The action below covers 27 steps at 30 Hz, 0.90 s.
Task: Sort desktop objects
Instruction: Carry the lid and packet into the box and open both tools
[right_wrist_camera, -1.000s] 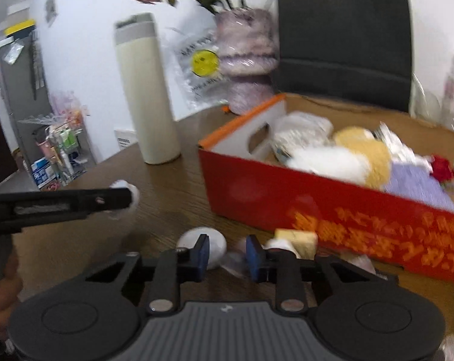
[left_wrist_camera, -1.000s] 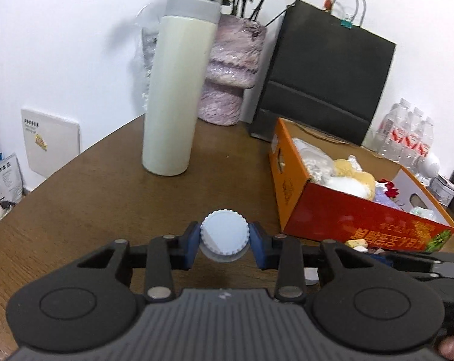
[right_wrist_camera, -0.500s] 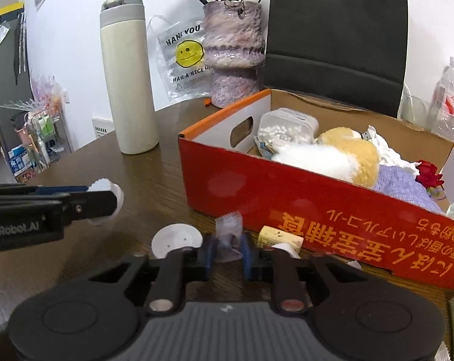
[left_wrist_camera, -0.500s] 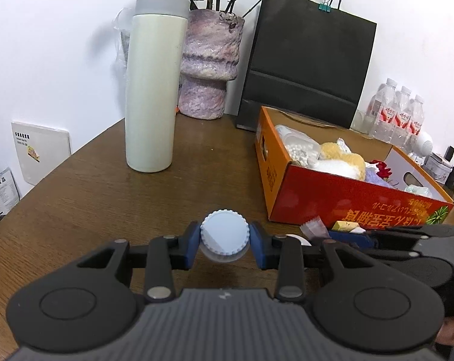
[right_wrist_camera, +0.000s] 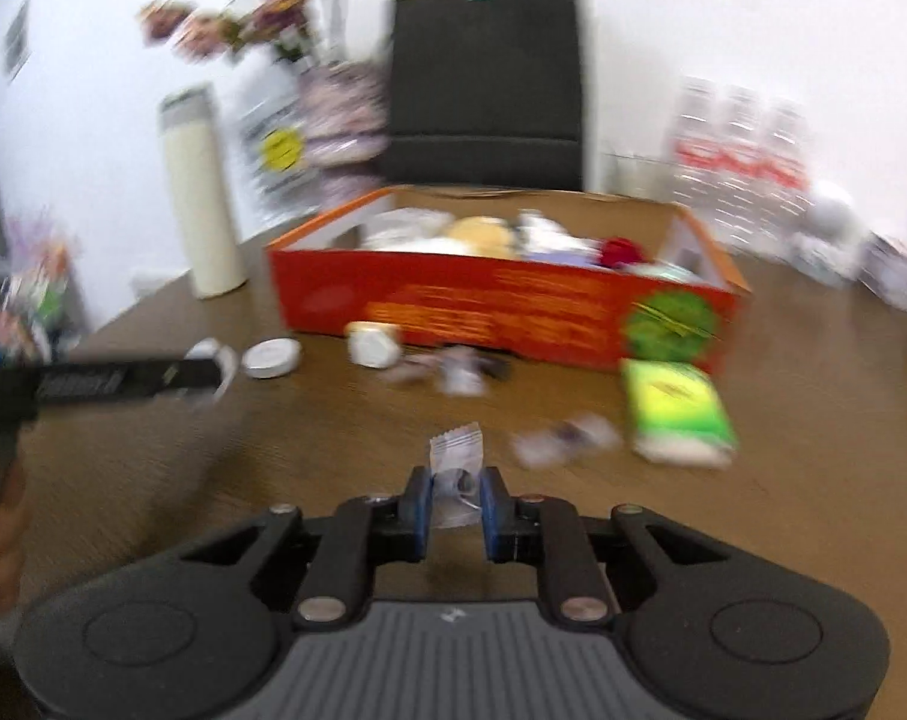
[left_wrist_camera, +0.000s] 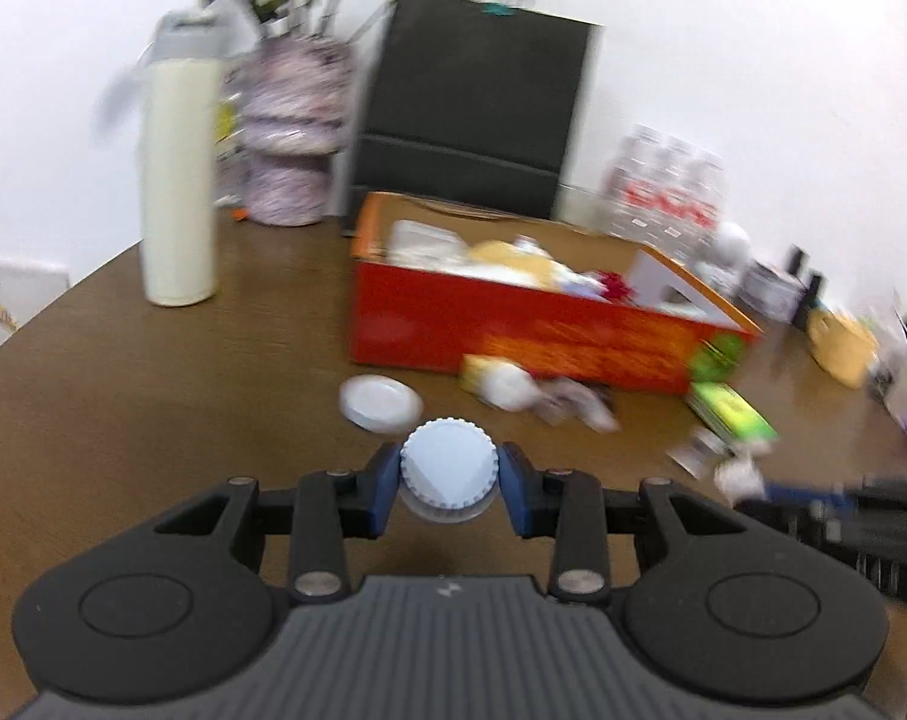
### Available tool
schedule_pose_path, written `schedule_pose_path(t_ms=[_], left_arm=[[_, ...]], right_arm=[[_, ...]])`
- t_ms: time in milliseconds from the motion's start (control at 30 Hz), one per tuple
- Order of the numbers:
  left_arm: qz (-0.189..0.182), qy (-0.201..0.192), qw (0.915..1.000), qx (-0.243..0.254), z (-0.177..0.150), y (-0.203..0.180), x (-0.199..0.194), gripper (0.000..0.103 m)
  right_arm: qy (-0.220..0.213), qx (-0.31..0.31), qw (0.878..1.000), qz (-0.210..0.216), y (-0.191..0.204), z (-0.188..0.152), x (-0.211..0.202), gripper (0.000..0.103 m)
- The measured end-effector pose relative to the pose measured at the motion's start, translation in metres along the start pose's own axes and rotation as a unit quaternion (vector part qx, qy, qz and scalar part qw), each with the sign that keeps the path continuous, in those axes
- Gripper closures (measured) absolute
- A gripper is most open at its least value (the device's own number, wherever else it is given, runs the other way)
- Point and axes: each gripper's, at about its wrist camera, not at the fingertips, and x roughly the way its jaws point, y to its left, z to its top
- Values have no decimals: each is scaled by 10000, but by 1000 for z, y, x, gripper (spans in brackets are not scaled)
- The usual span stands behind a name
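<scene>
My left gripper (left_wrist_camera: 449, 489) is shut on a small white ribbed bottle cap (left_wrist_camera: 448, 468), held above the brown table (left_wrist_camera: 153, 396). In the right wrist view that same gripper (right_wrist_camera: 216, 367) shows at the left edge with the cap at its tips. My right gripper (right_wrist_camera: 456, 501) is shut on a small clear plastic sachet (right_wrist_camera: 455, 457), lifted off the table. An orange-red cardboard box (right_wrist_camera: 501, 312), also in the left view (left_wrist_camera: 513, 330), stands beyond both, filled with soft toys and packets. Both views are motion-blurred.
A white round lid (left_wrist_camera: 381, 403), a yellow-white small item (left_wrist_camera: 495, 381) and crumpled wrappers (right_wrist_camera: 564, 438) lie before the box. A green packet (right_wrist_camera: 675, 414) lies at its right corner. A tall cream flask (left_wrist_camera: 180, 180), a vase (left_wrist_camera: 291, 138), a black paper bag (left_wrist_camera: 471, 102) and water bottles (right_wrist_camera: 735, 162) stand behind.
Both grippers pulled back from the box and swung right, so it looks smaller. The right gripper closed on the sachet a second ago and now carries it off the table. The left keeps the cap.
</scene>
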Motion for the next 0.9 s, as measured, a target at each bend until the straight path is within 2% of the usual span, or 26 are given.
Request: schedule_pose_path(t_ms=[133, 333, 400, 500, 633, 733, 800, 867, 900], left_arm=[[78, -258, 9990, 366, -9, -32, -18, 67], [219, -824, 9958, 327, 5, -48, -40, 67], [256, -977, 9943, 332, 12, -51, -43, 67], [161, -1142, 9926, 375, 39, -53, -36, 67], [8, -1341, 9893, 571, 103, -53, -2, 67], [-171, -1206, 9909, 578, 162, -49, 42, 66], [-139, -1016, 9933, 536, 198, -46, 80, 66], [-67, -708, 9953, 659, 226, -46, 120, 66], [-66, -434, 9963, 737, 237, -45, 145, 66]], right_arm=[[-453, 245, 9985, -169, -18, -11, -29, 87], [-1182, 211, 9926, -203, -17, -4, -58, 87], [-1334, 218, 9906, -200, -17, -1, -61, 87], [-1457, 166, 9889, -215, -22, 15, -57, 87], [-1630, 145, 9865, -103, -40, 68, -40, 87], [-1651, -11, 9862, -122, -55, 127, -12, 87], [-1441, -19, 9895, -123, -67, 166, 16, 87], [-1003, -22, 9948, -149, -80, 204, 53, 87], [-724, -3, 9972, -165, -86, 219, 71, 87]])
